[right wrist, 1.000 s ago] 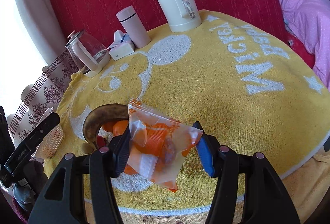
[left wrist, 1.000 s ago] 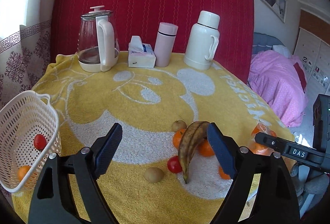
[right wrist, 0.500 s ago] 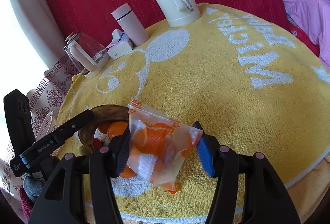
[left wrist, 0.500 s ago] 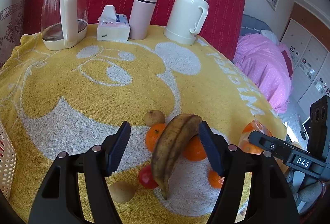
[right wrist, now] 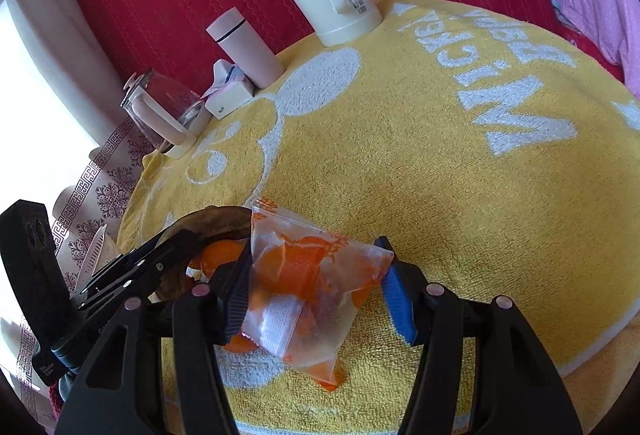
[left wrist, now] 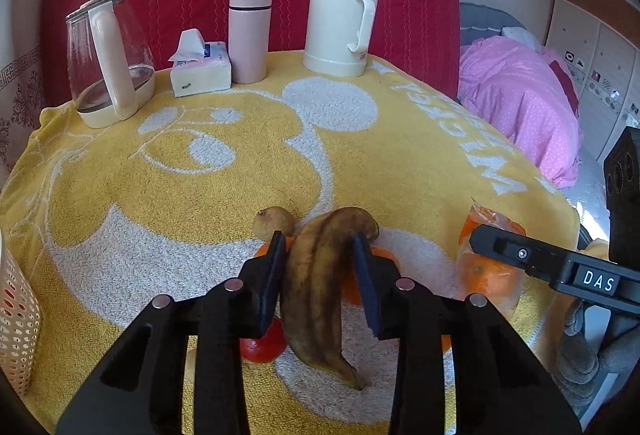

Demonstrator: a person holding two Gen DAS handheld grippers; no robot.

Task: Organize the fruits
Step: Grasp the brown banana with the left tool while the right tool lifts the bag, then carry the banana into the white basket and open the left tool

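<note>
Towel [left wrist: 200, 203], yellow with a white cartoon face, covers the whole table, and most of its middle lies bare between the back row and the fruit near the front edge. Along the back edge stand a kettle [left wrist: 106, 59], a tissue box [left wrist: 200, 71], a pink flask [left wrist: 249, 34] and a white thermos [left wrist: 340, 15]. Basket [left wrist: 16, 319] shows only as a sliver at the left edge.

Left gripper [left wrist: 320, 267] has closed in since half a second ago: its fingers [left wrist: 272, 275], then spread wide of the banana [left wrist: 316, 291], now stand close on either side of its middle, the left pad touching the peel. Whether the right pad presses it I cannot tell, as a thin gap may remain. The banana still lies across the oranges [left wrist: 360, 283], tip pointing at the front edge, with a tomato [left wrist: 262, 347] under the left finger and a brown fruit [left wrist: 274, 222] just behind.

Right gripper [right wrist: 316, 291] stays at the front right, clamped on a clear bag [right wrist: 312, 287] of orange pieces; the bag fills the span between the pads and hangs just above the towel, as it did before. In the left view the bag [left wrist: 490, 267] sits right of the banana, well apart from it.
</note>
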